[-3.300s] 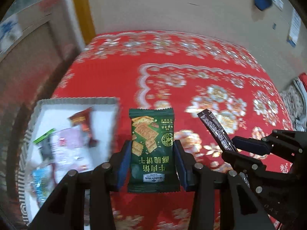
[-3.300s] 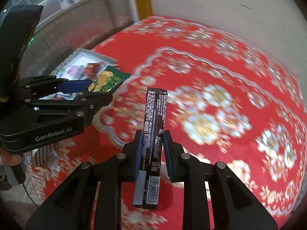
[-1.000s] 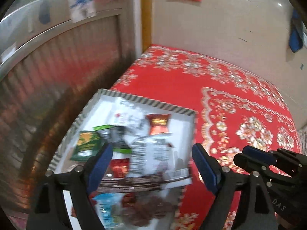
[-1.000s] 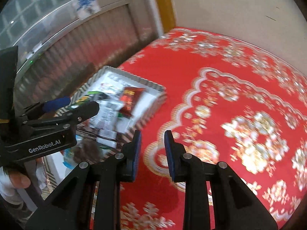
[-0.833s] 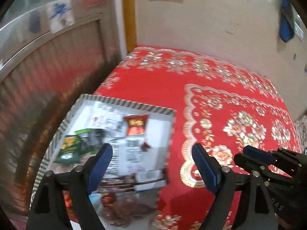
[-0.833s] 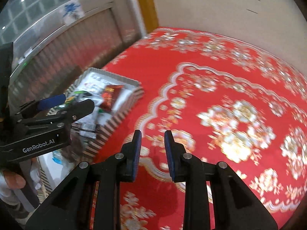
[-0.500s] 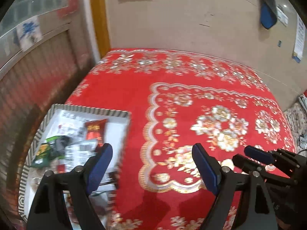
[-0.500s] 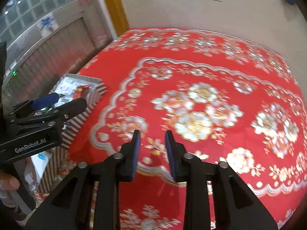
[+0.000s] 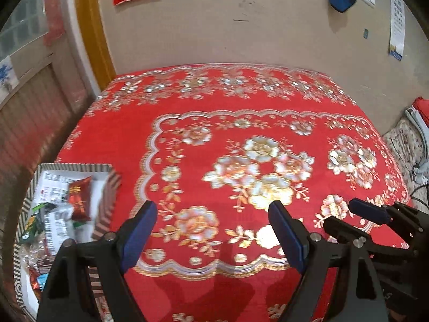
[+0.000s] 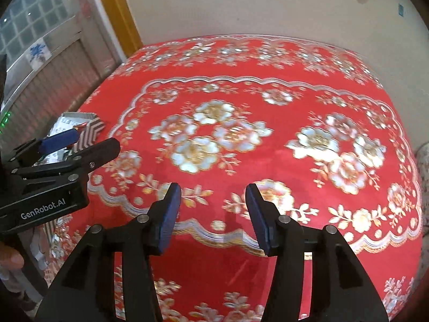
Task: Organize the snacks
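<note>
A striped-rim tray (image 9: 103, 209) holding several snack packets sits at the table's left edge; a red packet (image 9: 79, 201) lies near its far corner. In the right wrist view only the tray's corner (image 10: 92, 130) shows. My left gripper (image 9: 211, 230) hangs open and empty over the red floral tablecloth (image 9: 241, 139), to the right of the tray. My right gripper (image 10: 211, 214) is also over the bare cloth, its jaws opening with nothing between them. It appears in the left wrist view (image 9: 346, 218) at lower right. The left gripper (image 10: 80, 142) is seen from the side at the left.
The table stands against a beige wall (image 9: 241, 26) at the back, with a ribbed panel and a yellow door frame (image 9: 93, 32) on the left. A patterned chair or cushion (image 9: 405, 139) stands off the right edge. A hand (image 10: 9, 260) holds the left gripper's handle.
Both grippers swung right, away from the tray to over the cloth's middle. The tray slid to the left edge of both views. The right gripper's jaws spread apart from nearly shut.
</note>
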A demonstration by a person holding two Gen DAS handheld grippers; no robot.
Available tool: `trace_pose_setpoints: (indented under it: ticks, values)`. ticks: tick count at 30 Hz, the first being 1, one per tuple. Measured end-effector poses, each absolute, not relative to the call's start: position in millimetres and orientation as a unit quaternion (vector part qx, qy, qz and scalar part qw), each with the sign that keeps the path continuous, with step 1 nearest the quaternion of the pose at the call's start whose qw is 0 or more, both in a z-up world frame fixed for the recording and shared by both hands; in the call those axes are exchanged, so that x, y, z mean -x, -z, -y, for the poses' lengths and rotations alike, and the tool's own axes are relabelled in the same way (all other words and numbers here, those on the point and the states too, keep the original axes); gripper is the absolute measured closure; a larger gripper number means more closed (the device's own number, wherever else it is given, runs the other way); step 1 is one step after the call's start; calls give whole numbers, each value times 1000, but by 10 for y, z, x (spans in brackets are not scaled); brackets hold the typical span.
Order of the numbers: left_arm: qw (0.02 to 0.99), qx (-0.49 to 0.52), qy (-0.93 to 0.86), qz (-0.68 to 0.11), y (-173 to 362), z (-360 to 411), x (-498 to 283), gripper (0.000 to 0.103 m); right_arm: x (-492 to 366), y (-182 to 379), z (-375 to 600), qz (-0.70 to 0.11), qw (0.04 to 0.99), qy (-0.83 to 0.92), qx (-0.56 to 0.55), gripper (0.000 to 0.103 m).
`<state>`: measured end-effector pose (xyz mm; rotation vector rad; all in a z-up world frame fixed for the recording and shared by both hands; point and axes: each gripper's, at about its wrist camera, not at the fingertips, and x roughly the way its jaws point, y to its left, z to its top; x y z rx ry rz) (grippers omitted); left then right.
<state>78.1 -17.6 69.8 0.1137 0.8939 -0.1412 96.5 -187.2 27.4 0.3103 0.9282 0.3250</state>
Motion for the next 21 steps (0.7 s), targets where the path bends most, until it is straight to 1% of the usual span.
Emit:
trace_pose_setpoints:
  ticks: [2,6,21]
  values:
    - [893,-49,78,-440,-660,257,-791,17,-952,-230,1948,-445,870,-148,-150,53]
    - [889,-50,81,-448,-586,385,-803,16,-928,-151,2090,-445,871,-136,-156,49]
    - [875,-66,72,-473,-390,610,-821,17,-852,49,2313,-454,866,-132,-162,49]
